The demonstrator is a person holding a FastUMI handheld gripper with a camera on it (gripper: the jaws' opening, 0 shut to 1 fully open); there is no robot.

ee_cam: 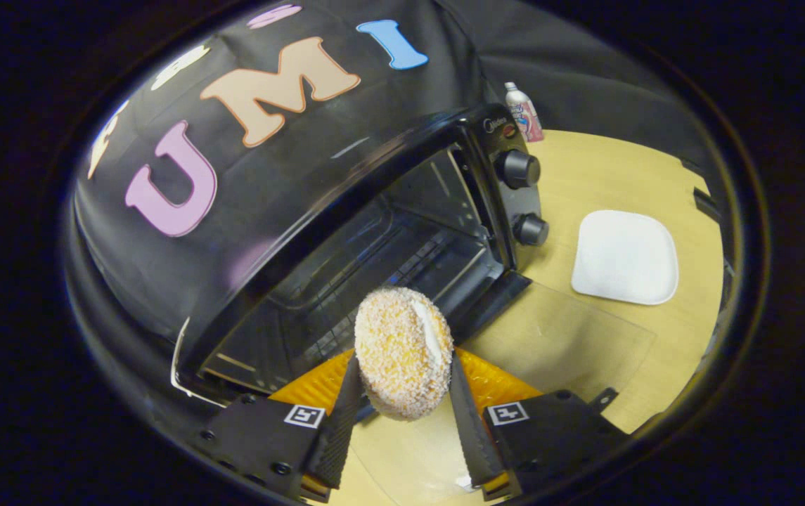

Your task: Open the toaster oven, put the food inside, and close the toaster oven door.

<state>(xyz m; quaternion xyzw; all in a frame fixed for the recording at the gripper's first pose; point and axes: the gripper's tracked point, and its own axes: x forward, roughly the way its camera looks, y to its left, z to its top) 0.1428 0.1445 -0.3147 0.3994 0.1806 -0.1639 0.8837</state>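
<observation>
We hold the gripper (403, 393) above the near part of the wooden table (655, 169), with its two fingers (337, 429) pressed against opposite sides of the food (402, 351). The jaws are closed on it, one finger on each flank. The food is a round, crumb-coated pastry with a pale cream filling showing along one edge; it is clear of the table surface and sits directly in front of the oven opening.

The toaster oven (374, 232) stands at the far left part of the table, against the booth wall. Its glass door (571, 337) is folded down flat toward us, lying just above the table surface, hinged at the lower front edge of the oven. Inside the cavity we see a wire rack (374, 267). Two control knobs (519, 169) are stacked on the panel at the right side of the oven front.

A white square plate (626, 257) lies on the table to the right of the oven, well apart from the food and near the table's right edge. A small bottle (523, 112) stands upright at the table's far edge, just behind the oven's right rear corner.
</observation>
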